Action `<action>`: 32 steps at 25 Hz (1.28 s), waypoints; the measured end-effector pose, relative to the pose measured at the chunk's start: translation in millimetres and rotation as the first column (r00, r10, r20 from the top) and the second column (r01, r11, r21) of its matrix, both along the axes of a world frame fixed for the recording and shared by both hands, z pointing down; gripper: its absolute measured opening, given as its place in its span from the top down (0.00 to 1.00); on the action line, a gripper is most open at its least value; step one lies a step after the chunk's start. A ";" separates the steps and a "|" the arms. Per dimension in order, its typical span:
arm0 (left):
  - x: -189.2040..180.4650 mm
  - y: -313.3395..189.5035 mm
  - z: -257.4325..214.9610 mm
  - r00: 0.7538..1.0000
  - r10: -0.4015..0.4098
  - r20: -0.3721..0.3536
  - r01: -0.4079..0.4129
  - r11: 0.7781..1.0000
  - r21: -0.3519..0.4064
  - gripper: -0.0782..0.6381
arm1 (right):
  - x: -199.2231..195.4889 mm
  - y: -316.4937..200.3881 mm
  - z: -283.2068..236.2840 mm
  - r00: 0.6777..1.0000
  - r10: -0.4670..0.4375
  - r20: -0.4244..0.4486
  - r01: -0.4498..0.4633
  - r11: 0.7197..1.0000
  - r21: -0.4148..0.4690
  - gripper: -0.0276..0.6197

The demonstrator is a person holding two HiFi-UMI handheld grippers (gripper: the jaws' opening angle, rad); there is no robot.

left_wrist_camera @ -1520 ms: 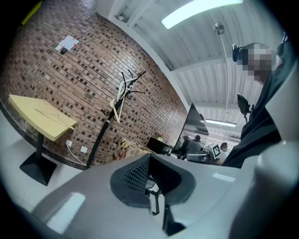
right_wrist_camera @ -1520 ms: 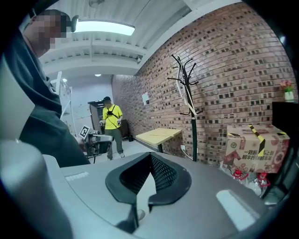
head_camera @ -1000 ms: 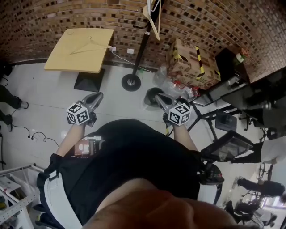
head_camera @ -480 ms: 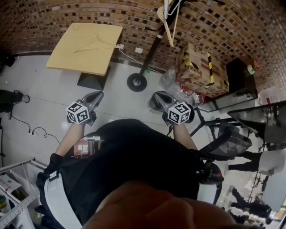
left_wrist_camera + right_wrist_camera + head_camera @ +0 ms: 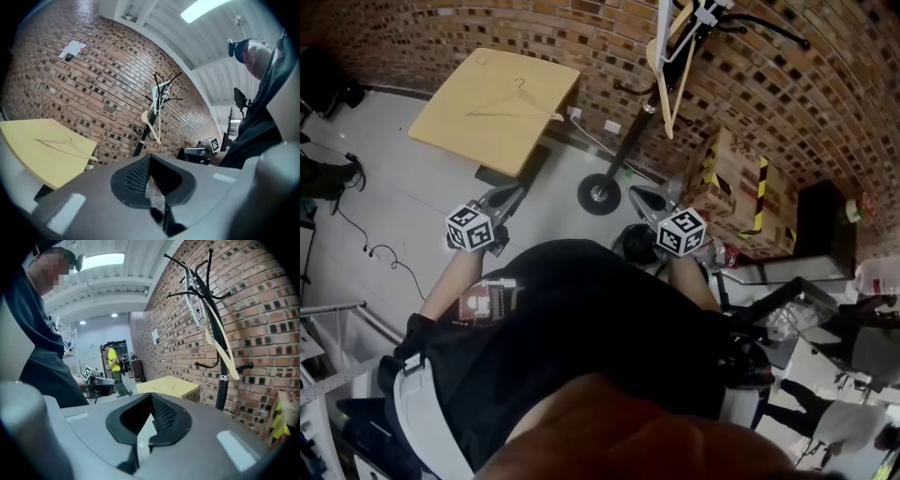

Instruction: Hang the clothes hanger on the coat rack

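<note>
Thin pale clothes hanger (image 5: 514, 101) lies flat on the square yellow counter (image 5: 455, 127), at about eleven o'clock from the person, untouched and well apart from both tongs. Black metal coat rack (image 5: 626, 141) stands on its round base at about one o'clock, just beside the counter, against the wall. A cream wooden hanger (image 5: 225, 352) already hangs from its upper hooks, a white one with it. Left tongs (image 5: 514, 192): jaws together, nothing between them, pointing toward the counter's near edge. Right tongs (image 5: 637, 194): jaws look closed tip to tip, likewise empty, aimed toward the rack. Judgement: the task is at its start for this hanger. The approach to the counter is under way; the pick-up, the carry across and the hooking onto a free prong are all left. Counter top is bare but for the hanger. Pale tiled floor (image 5: 412, 216) with a dark cable (image 5: 384, 253) trailing at nine o'clock. Dark red brick wall (image 5: 581, 37) runs behind. A cardboard box with yellow-and-black tape (image 5: 727, 173) sits at two o'clock, beside the rack. Chairs and clutter at three to four o'clock.
</note>
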State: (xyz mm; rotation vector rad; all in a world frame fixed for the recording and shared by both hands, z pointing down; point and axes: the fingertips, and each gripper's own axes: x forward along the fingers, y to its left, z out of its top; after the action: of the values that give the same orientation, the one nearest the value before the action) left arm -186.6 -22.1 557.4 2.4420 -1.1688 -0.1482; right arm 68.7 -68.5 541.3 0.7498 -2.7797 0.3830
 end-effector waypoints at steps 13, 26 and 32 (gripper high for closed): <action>21.8 -93.5 10.0 1.000 -0.006 0.001 0.006 1.000 -0.028 0.89 | 6.3 -81.2 21.8 0.997 -0.067 -0.027 0.066 0.997 -0.035 0.94; -106.9 -234.2 40.8 0.982 0.185 0.047 -0.184 0.982 -0.041 0.89 | -138.7 -160.3 22.2 0.998 0.036 -0.048 -0.038 0.999 -0.038 0.94; -168.6 -290.5 86.4 0.965 0.232 0.127 -0.217 0.969 -0.120 0.88 | -199.2 -186.8 35.5 0.996 0.047 -0.077 -0.054 0.993 -0.102 0.94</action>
State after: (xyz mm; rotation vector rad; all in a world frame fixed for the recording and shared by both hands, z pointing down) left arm -355.2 -312.5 643.8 2.5007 -0.9193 0.1512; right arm -130.5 -255.3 576.9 0.7943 -2.6533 0.4947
